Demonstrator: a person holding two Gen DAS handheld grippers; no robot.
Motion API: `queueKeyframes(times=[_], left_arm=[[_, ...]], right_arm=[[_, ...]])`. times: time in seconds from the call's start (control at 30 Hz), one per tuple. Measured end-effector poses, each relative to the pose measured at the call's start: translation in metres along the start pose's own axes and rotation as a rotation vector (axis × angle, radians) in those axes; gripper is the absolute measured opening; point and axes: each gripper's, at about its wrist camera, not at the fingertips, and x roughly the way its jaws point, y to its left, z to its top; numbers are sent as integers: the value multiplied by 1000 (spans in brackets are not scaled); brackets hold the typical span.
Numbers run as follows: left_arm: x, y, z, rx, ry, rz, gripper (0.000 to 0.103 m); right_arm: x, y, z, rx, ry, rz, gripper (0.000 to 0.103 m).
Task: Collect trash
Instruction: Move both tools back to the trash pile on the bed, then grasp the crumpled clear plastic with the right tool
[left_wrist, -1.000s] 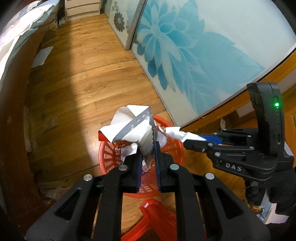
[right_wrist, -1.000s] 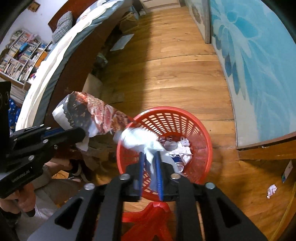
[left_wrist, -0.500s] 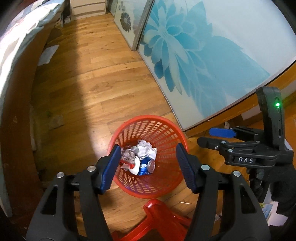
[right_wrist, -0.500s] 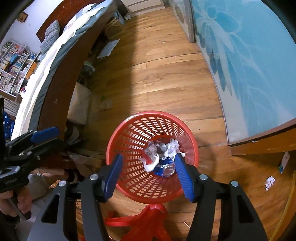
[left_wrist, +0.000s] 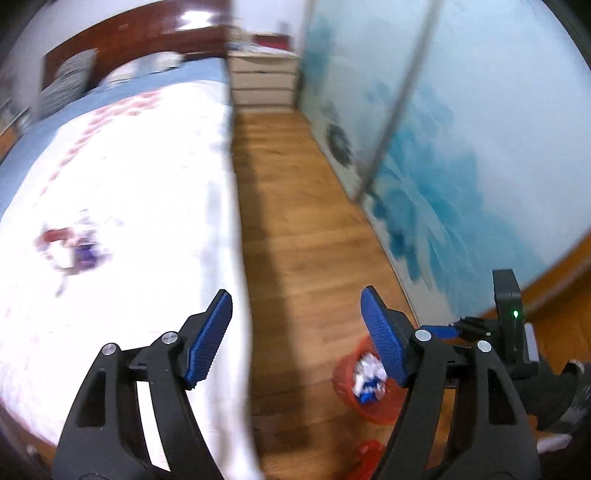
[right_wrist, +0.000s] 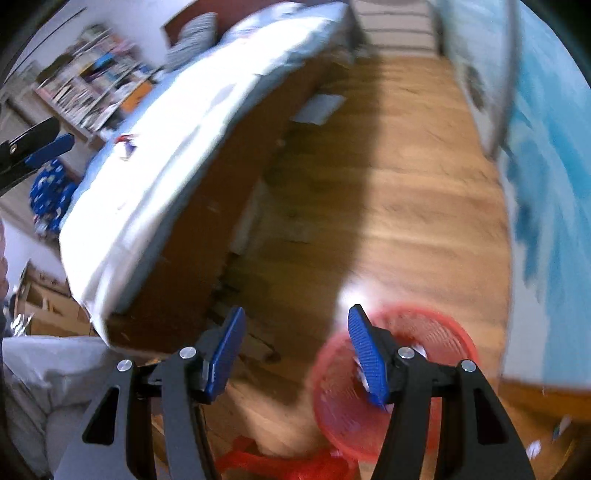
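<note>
Presently both tools are empty. The left gripper (left_wrist: 295, 325) has its jaws spread wide with nothing between them, and the right gripper (right_wrist: 295, 343) stands the same. The red basket (right_wrist: 458, 336) sits on the wood floor (left_wrist: 303, 229) beside the bed (left_wrist: 122, 184), low and to the right in both views, with crumpled white and blue waste (left_wrist: 365, 376) lying inside it. A small red-and-purple scrap (left_wrist: 74, 251) lies on the white bedcover, well apart from the left gripper; heavy blur prevents identifying it. A further white speck (right_wrist: 533, 448) lies on the floor near the basket.

Risks, as judged: the frames are smeared, which suggests fast travel, so an approach at this pace could overshoot the scrap or pinch the bedcover along with it. The basket is low and light-looking; a careless swing near it could tip it and spill the collected waste.
</note>
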Motion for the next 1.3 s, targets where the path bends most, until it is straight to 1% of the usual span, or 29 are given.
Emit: queueKeyframes(times=[0.03,0.1,0.13,0.2,0.23,0.3,0.33,0.37,0.47,0.53,0.57,0.6,0.63,0.67,0.7,0.73,0.77,0.8,0.83,0.87,0.9,0.93,1.03,1.13,1.23,1.3], left_arm=[[-8,18,3,-23,-9,14,72],[-27,66,5,-80,-21,37,72],[-34,83,4,-99,-23,45,72],[-47,127,-1,-146,-23,85,73],[-51,146,-5,-169,-23,107,73],[-56,193,-16,-263,-19,131,73],[-55,209,-20,-296,-14,130,73],[-53,232,-27,-344,-4,125,73],[-45,260,-35,-402,26,134,73],[-42,268,-39,-427,36,107,73],[-40,268,-40,-416,45,107,73],[-41,270,-42,-394,51,119,73],[-40,269,-42,-378,58,134,73],[-40,271,-43,-368,70,158,73],[-40,275,-45,-377,77,173,73],[-42,282,-47,-395,79,171,73],[-41,291,-51,-440,77,160,73],[-42,296,-55,-465,78,154,73],[-42,300,-58,-489,82,150,73],[-43,305,-60,-511,79,150,73],[-43,308,-61,-528,78,153,73],[-45,310,-62,-539,73,154,73],[-47,315,-63,-582,58,144,73],[-43,318,-63,-614,42,149,73],[-30,320,-63,-631,60,152,73],[-16,319,-62,-630,80,154,73]], right_arm=[[4,14,13,-23,-7,11,59],[14,52,49,-81,-27,26,59],[19,67,64,-106,-36,30,59],[31,112,106,-192,-73,30,59],[36,127,119,-219,-83,28,59],[51,171,161,-279,-110,27,59],[56,184,173,-292,-117,31,59],[65,205,194,-318,-128,36,60],[95,258,245,-378,-140,30,60],[116,282,273,-383,-130,30,60],[136,295,292,-361,-109,33,60],[147,300,300,-349,-98,25,60],[161,305,307,-342,-83,7,62],[179,312,315,-344,-74,-36,64],[194,315,316,-352,-70,-77,68],[206,317,318,-360,-61,-105,68],[221,318,318,-364,-44,-134,68],[236,318,315,-365,-25,-150,63],[244,315,313,-363,-8,-154,50],[252,312,311,-353,10,-140,42],[253,310,309,-344,-1,-102,28],[252,306,306,-343,-16,-81,22],[242,305,300,-352,-60,-53,19],[218,299,294,-343,-105,-2,16],[192,290,290,-320,-136,53,15],[167,282,284,-301,-159,98,15]])
